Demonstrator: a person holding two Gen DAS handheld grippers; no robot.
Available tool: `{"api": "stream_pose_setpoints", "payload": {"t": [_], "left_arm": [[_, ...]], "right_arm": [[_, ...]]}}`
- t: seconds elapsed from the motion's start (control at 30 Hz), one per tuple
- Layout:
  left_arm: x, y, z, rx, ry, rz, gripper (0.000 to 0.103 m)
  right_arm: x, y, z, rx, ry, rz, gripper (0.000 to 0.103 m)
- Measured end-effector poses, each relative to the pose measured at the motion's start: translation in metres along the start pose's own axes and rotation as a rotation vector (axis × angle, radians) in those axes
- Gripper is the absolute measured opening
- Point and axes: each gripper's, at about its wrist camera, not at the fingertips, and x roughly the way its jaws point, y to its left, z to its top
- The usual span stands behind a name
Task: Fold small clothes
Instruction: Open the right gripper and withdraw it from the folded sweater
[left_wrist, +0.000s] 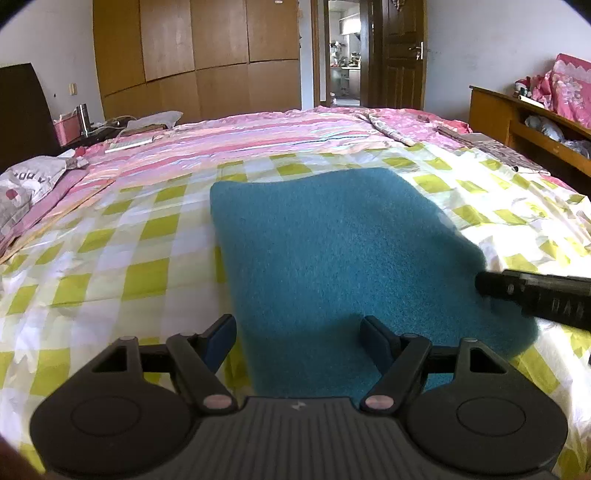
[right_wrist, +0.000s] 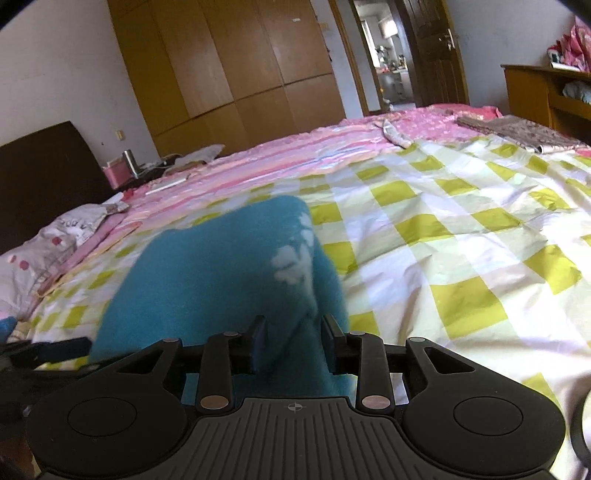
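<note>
A teal fleece garment (left_wrist: 332, 251) lies on the green-and-white checked bedsheet (left_wrist: 122, 236). My left gripper (left_wrist: 298, 328) is open just above the garment's near left edge, holding nothing. My right gripper (right_wrist: 293, 343) has its jaws partly closed around a raised fold of the teal garment (right_wrist: 221, 273), which shows a pale print (right_wrist: 295, 258) and looks blurred. In the left wrist view the right gripper's finger (left_wrist: 535, 291) rests at the garment's right edge.
A pink striped quilt (left_wrist: 258, 133) covers the far half of the bed. A grey pillow (left_wrist: 29, 181) lies at the left. A wooden headboard shelf (left_wrist: 532, 122) is at the right, with a wardrobe (left_wrist: 199, 55) and an open doorway (left_wrist: 343, 51) behind.
</note>
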Motion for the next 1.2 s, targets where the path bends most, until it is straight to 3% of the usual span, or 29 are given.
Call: {"api": "stream_pose_setpoints", "payload": {"t": [0.4,0.6,1.2], "left_arm": [[0.004,0.0,-0.002,-0.03,0.025,0.008,0.081],[0.001,-0.002,0.0,-0.027,0.033,0.017,0.082],[-0.011,-0.007,-0.005,-0.019,0.039,0.019,0.084]], "right_arm": [[0.018,-0.004,-0.007,-0.019,0.045,-0.035,0.029],[0.002,-0.002,-0.01,0.026,0.021,-0.027,0.03],[-0.01,0.003,-0.018,0.002,0.018,-0.104,0.031]]}}
